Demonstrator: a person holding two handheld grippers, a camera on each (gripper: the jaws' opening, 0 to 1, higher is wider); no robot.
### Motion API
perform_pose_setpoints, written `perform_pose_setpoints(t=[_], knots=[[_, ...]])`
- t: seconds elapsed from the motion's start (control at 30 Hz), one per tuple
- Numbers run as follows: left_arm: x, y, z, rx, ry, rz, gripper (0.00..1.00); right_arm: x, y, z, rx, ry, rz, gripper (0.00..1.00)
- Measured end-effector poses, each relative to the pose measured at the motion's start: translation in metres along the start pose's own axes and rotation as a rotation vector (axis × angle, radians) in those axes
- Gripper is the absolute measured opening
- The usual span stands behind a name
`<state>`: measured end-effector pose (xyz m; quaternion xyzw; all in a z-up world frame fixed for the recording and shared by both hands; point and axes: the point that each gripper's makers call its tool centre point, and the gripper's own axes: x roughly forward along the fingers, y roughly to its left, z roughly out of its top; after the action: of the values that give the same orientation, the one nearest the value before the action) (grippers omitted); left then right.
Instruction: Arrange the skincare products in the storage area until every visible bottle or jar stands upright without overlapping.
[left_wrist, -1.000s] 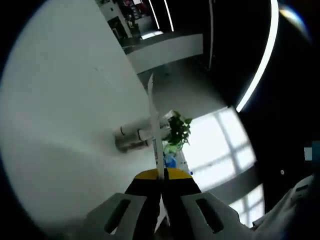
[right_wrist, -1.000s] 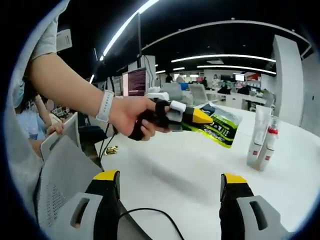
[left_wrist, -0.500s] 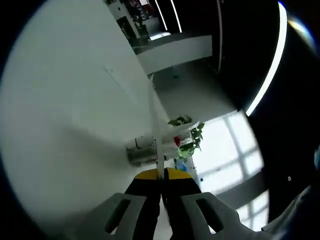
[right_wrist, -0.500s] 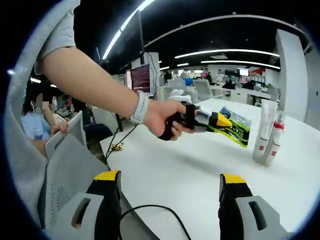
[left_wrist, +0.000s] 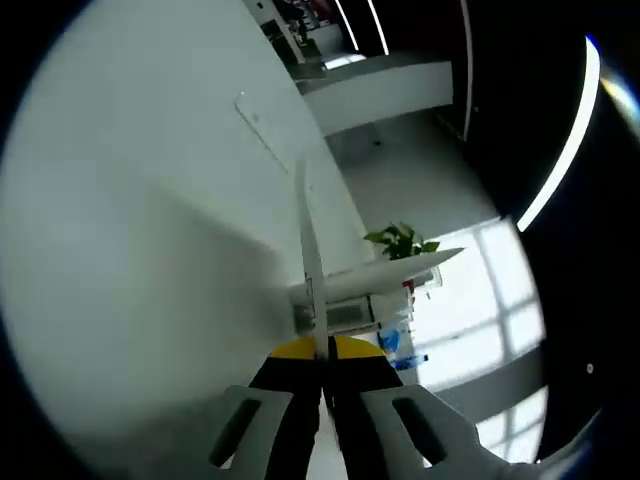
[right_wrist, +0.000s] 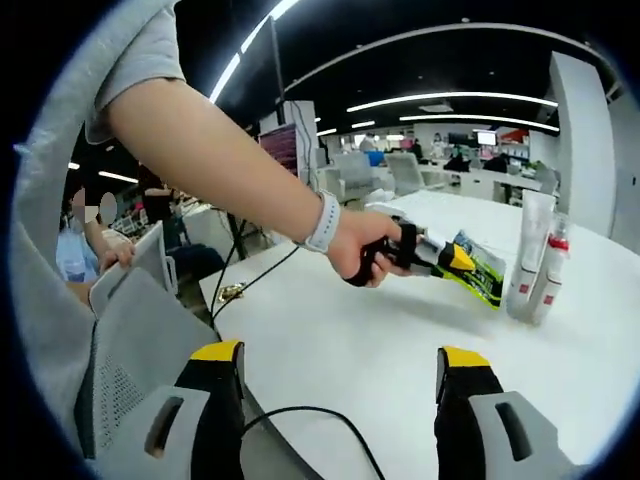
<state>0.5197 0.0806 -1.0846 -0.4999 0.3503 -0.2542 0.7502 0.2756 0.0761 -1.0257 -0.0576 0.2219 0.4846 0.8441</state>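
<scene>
green sachet (right_wrist: 478, 270) edge-on in left tool (right_wrist: 448, 258)

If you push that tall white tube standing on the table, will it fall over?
Probably, yes. The white tube is tall and narrow, standing on its end on the table, so a push high up would likely tip it. The red-capped bottle stands right beside it, so it might knock that over too. It looks like light plastic.

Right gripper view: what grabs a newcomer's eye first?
The person's bare arm sweeping across the view, its hand carrying the left tool shut on a green sachet. The sachet nears two upright white tubes on the white table; the right tool waits open below.
</scene>
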Motion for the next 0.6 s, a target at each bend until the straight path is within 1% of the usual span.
perform_pose_setpoints(t=[0.2, 0.3, 0.4, 0.5, 0.6], knots=[[0.007, 0.01, -0.002, -0.004, 0.018, 0.037, 0.0, 0.001, 0.004, -0.002, -0.009, 0.012, 0.013, 0.78], [0.011, 0.016, -0.004, -0.021, 0.035, 0.052, 0.0, 0.001, 0.004, -0.002, -0.004, 0.012, 0.015, 0.78], [0.011, 0.022, -0.007, 0.0, 0.055, 0.08, 0.0, 0.001, 0.004, -0.004, -0.003, 0.019, 0.017, 0.77], [0.012, 0.028, -0.006, 0.023, 0.057, 0.107, 0.0, 0.001, 0.004, -0.005, -0.005, 0.023, 0.019, 0.77], [0.013, 0.03, -0.003, 0.02, 0.047, 0.127, 0.0, 0.002, 0.004, -0.005, -0.004, 0.026, 0.02, 0.77]])
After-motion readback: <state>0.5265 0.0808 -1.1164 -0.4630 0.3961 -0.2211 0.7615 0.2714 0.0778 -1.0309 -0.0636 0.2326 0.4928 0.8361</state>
